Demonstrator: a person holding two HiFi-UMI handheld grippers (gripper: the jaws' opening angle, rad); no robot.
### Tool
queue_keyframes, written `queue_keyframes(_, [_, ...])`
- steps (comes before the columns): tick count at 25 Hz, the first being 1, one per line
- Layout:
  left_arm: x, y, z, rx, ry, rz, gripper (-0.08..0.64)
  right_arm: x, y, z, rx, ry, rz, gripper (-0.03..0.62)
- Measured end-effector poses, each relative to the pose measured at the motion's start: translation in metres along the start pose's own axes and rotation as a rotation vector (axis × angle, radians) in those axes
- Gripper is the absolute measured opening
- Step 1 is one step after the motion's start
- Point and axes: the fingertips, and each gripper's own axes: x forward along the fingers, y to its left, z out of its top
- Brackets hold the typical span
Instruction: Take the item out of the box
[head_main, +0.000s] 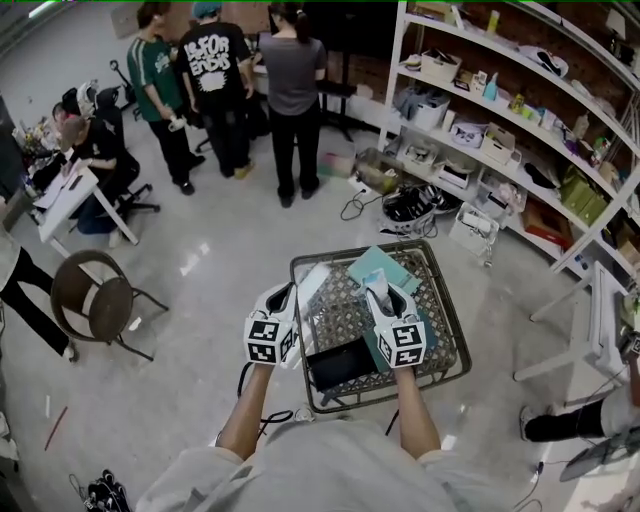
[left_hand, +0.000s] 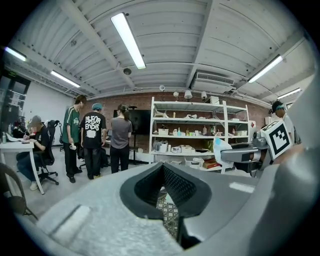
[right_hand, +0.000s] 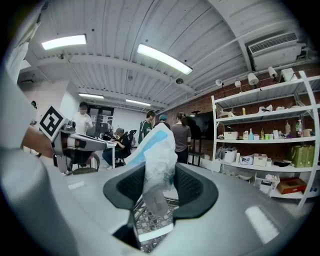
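Right gripper view is showing the right gripper (right_hand: 160, 186) pinching a packet (right_hand: 159, 150) between its pads. The crinkled white-and-blue plastic is rising past the tips while its lower end is hanging beneath the jaws. The pads are covering the packet's middle, so its full shape is hard to make out.

The left gripper (left_hand: 162, 171) is pressing its tips together with nothing between them, and only a sliver of weave is peeking through below.

Under both sets of jaws a basket (head_main: 440, 330) is sitting, and behind them, between the grippers, a black box (head_main: 340, 362) is lying, its inside too dark to read.

Far beyond the tips, people (left_hand: 92, 145) are standing beside shelves (left_hand: 190, 135), whose contents are too small to name.
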Motion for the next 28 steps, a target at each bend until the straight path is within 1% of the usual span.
queue_keyframes(9, [0.007,-0.007,0.014,0.010,-0.020,-0.004,0.003,0.001,-0.013,0.009,-0.014,-0.008,-0.018,0.155])
queue_keyframes(19, [0.007,0.000,0.013,0.013,-0.027,0.002,0.003,0.003,-0.012,0.004,0.000,-0.017,-0.024,0.153])
queue_keyframes(28, [0.016,-0.005,0.018,0.011,-0.024,-0.007,0.003,0.004,-0.021,0.004,0.006,-0.007,-0.036,0.152])
